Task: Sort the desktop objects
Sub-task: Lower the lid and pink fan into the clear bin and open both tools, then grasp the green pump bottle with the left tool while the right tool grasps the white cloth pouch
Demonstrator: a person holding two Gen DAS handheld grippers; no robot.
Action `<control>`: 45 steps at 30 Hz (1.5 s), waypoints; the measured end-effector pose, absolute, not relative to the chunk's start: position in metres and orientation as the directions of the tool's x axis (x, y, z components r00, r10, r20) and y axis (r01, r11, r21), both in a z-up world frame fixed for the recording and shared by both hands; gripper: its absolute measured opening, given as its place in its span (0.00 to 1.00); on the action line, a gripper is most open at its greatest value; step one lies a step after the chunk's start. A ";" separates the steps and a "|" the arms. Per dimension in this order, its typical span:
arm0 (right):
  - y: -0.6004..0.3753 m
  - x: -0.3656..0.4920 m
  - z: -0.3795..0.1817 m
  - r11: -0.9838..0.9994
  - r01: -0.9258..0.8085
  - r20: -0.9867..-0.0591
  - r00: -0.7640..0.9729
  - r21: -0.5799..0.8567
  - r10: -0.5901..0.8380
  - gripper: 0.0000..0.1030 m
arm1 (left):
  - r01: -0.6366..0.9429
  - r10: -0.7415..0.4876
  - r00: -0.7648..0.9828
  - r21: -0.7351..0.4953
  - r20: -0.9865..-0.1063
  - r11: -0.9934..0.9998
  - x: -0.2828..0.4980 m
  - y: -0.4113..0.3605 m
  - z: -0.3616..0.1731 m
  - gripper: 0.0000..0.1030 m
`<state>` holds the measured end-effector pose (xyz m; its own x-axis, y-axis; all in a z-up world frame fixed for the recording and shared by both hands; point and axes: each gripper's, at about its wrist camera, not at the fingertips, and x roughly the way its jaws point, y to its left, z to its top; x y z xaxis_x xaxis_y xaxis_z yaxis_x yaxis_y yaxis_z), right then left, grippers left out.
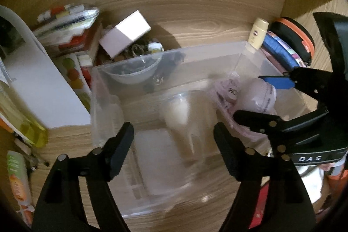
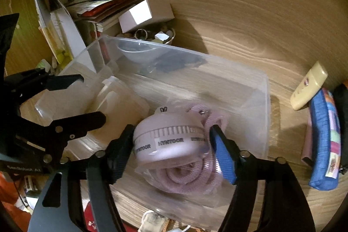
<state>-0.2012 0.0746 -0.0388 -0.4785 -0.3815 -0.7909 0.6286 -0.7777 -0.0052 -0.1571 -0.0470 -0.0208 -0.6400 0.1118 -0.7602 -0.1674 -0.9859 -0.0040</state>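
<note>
Home desk: wooden desktop, stacked books, toiletries.

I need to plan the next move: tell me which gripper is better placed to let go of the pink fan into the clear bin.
Right. The right gripper straddles the pink fan over the clear bin; the left gripper holds nothing.

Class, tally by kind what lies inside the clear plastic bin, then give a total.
Inside the clear plastic bin:
Clear plastic bowl: 1
Clear plastic cup: 1
Round pale-pink gadget: 1
Coiled pink woven strap: 1
Total: 4
</note>
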 end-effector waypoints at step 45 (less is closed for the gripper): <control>0.174 -0.058 -0.034 -0.816 0.572 -0.741 -0.514 0.079 -0.432 0.83 | -0.060 0.026 -0.587 0.011 -0.809 -0.998 -0.027 -0.079 -0.027 0.91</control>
<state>-0.0579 0.1740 -0.0336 -0.5144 -0.4319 -0.7408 0.5722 -0.8163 0.0787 -0.0269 -0.0788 -0.0268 -0.5871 0.0263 -0.8091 -0.0596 -0.9982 0.0108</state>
